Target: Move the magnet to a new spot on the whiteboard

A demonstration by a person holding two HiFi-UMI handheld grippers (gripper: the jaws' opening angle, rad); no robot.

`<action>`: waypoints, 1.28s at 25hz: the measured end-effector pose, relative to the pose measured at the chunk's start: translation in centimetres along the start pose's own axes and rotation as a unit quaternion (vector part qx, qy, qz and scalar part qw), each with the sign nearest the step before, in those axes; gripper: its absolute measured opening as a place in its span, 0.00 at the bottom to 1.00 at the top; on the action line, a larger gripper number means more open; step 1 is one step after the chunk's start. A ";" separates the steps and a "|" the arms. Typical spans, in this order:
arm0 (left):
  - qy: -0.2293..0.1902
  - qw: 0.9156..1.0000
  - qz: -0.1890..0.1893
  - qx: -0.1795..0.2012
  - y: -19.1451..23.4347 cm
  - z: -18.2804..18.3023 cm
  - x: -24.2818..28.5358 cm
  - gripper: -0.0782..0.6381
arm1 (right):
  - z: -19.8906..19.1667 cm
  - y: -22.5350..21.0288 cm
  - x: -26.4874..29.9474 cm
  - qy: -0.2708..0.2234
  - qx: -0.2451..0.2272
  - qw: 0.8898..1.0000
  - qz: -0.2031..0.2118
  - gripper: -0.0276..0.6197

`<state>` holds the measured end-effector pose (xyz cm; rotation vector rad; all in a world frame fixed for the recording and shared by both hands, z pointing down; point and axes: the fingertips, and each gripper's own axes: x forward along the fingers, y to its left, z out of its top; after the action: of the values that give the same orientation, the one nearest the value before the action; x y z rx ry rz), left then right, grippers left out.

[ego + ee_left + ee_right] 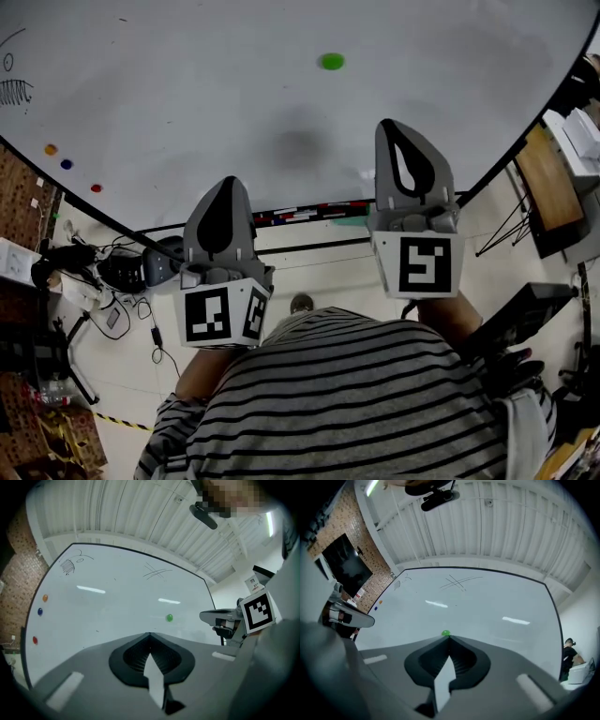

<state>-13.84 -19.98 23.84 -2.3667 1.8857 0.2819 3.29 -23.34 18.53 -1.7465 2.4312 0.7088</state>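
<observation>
A small green magnet (331, 62) sticks to the whiteboard (187, 84), up and to the right of the middle. My right gripper (386, 123) is shut on nothing, its tip below and to the right of the magnet and short of the board. In the right gripper view the magnet (446, 633) shows just past the closed tip (449, 637). My left gripper (230, 180) is lower and further left, also shut and empty. From the left gripper view the magnet (169, 618) lies ahead and to the right of its tip (150, 633).
Orange (51, 149), blue (66, 164) and red (96, 187) magnets sit near the board's left edge, under some black doodles (14, 89). Markers lie in the tray (309, 214) along the bottom edge. A desk (544, 187) stands at the right, cables and gear at the left.
</observation>
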 end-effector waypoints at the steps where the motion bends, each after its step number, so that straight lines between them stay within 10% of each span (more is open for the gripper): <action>1: 0.003 1.000 0.004 0.001 -0.8 -0.1 -1.0 0.13 | -0.2 -0.1 -1.2 0.008 0.003 1.000 0.006 0.05; 13: 0.019 0.999 0.024 0.020 -7.5 0.5 -9.6 0.13 | -0.2 -3.9 -11.9 0.036 0.044 0.998 -0.001 0.05; 32: 0.014 1.000 -0.006 -0.006 -3.0 1.2 -11.8 0.13 | 2.5 4.4 -11.6 0.055 0.012 0.998 0.030 0.05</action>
<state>-13.55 -7.80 24.96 -2.4021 1.8863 0.2605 2.88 -11.06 21.34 -1.7561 2.5610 0.6027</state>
